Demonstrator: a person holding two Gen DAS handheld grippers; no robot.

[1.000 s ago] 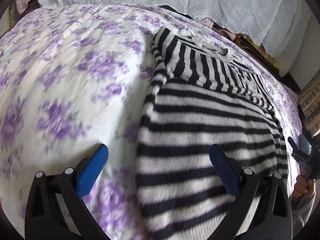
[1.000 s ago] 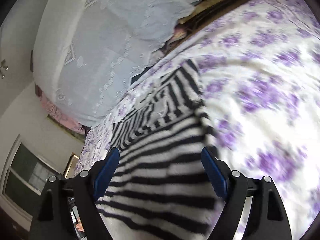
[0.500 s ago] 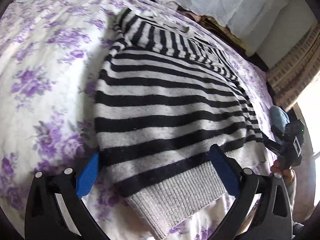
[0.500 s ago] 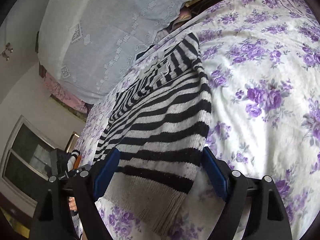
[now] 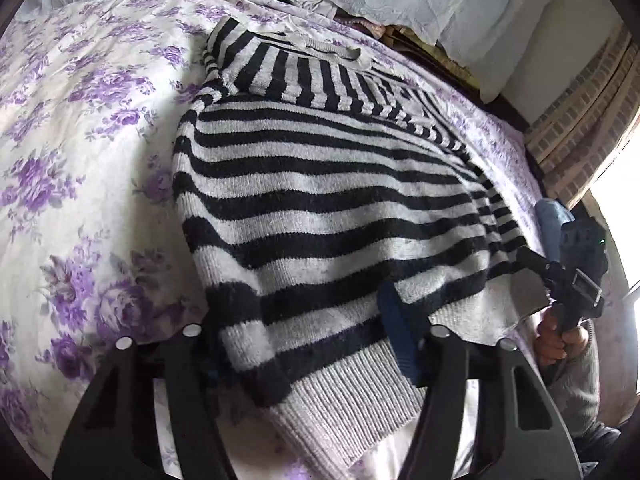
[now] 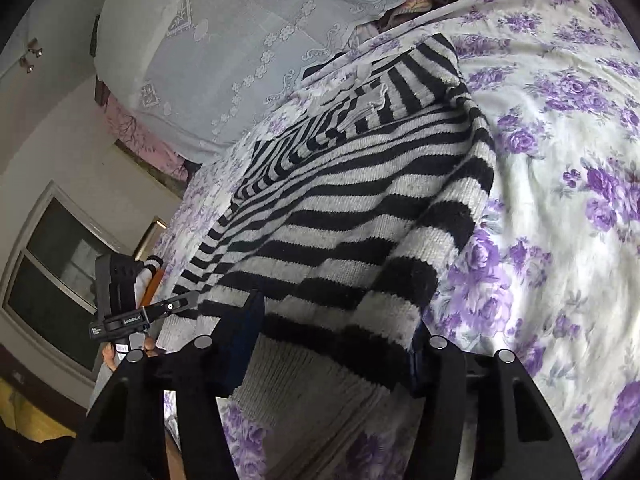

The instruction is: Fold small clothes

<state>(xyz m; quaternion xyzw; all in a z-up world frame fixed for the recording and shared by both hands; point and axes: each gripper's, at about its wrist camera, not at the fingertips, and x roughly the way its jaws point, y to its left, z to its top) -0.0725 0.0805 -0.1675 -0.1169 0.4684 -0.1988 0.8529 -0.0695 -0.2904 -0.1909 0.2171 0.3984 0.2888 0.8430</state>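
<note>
A black-and-grey striped knit sweater lies on the flowered bed, sleeves folded over its back near the collar; it also shows in the right wrist view. My left gripper is shut on the sweater's ribbed hem at its left corner, which lifts off the bed. My right gripper is shut on the hem at the other corner. Each gripper shows in the other's view: the right one, the left one.
The bedspread is white with purple flowers and spreads wide on both sides of the sweater. A pale lace-covered headboard or pillow pile stands beyond the collar. A brick wall and bright window lie at the right.
Both grippers came down to the hem and closed on it. The jaws were wide open before; now each pinches a hem corner and the hem is raised.
</note>
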